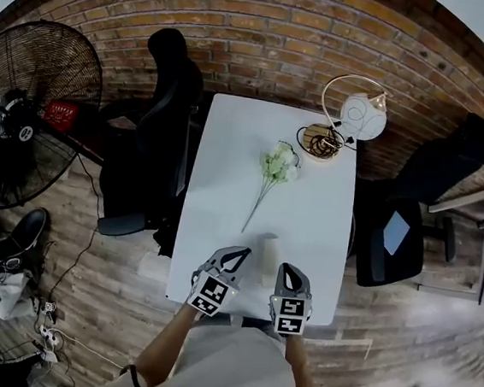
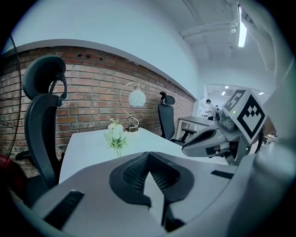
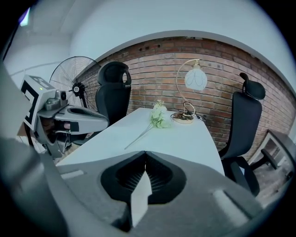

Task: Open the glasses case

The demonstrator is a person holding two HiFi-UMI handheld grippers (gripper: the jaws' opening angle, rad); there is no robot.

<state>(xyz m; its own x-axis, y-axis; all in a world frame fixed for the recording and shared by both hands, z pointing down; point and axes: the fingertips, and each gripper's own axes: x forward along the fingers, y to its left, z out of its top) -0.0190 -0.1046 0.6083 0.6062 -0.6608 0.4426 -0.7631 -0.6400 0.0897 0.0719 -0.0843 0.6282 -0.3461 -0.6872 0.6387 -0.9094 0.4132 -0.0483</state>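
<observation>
A pale, oblong glasses case lies closed on the white table, near its front edge. My left gripper hovers just left of the case and my right gripper just right of it, neither touching it. In the left gripper view the left gripper has its tips together with nothing held. The right gripper in its own view is likewise shut and empty. Each gripper shows in the other's view: the right gripper body and the left gripper body.
A sprig of white artificial flowers lies mid-table. A globe lamp on a round base stands at the far end. Black office chairs flank the table, a floor fan stands at the left, and a brick wall runs behind.
</observation>
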